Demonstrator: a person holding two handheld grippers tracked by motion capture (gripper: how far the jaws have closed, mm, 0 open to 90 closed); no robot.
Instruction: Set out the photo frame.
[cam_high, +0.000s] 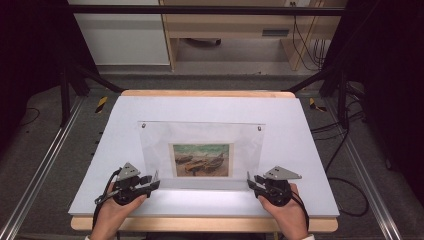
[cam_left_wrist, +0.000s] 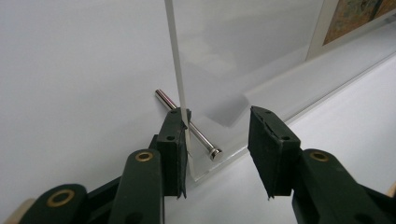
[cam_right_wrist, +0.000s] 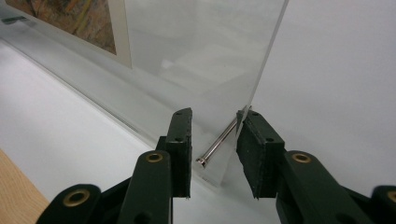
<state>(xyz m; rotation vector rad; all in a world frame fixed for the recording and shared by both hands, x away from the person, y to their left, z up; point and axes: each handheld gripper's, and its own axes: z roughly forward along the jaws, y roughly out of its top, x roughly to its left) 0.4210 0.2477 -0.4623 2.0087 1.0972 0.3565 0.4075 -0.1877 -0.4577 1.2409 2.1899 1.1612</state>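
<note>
A clear acrylic picture frame (cam_high: 200, 137) stands on its lower edge on the white board (cam_high: 150, 107), with a print of boats (cam_high: 201, 160) inside it. A metal pin (cam_left_wrist: 189, 123) passes through its lower left corner, and another pin (cam_right_wrist: 218, 142) through its lower right corner. My left gripper (cam_high: 154, 181) (cam_left_wrist: 219, 116) is open at the left corner; one of its pads (cam_left_wrist: 175, 135) touches the panel's side edge. My right gripper (cam_high: 251, 181) (cam_right_wrist: 215, 116) is open at the right corner, its jaws on either side of the pin and the panel's edge.
The white board lies on a wooden table (cam_high: 200, 224). Black posts (cam_high: 65, 85) and metal rails (cam_high: 40, 170) run along both sides. Cables (cam_high: 345, 165) lie on the floor at the right. A wooden desk (cam_high: 230, 30) stands beyond the table.
</note>
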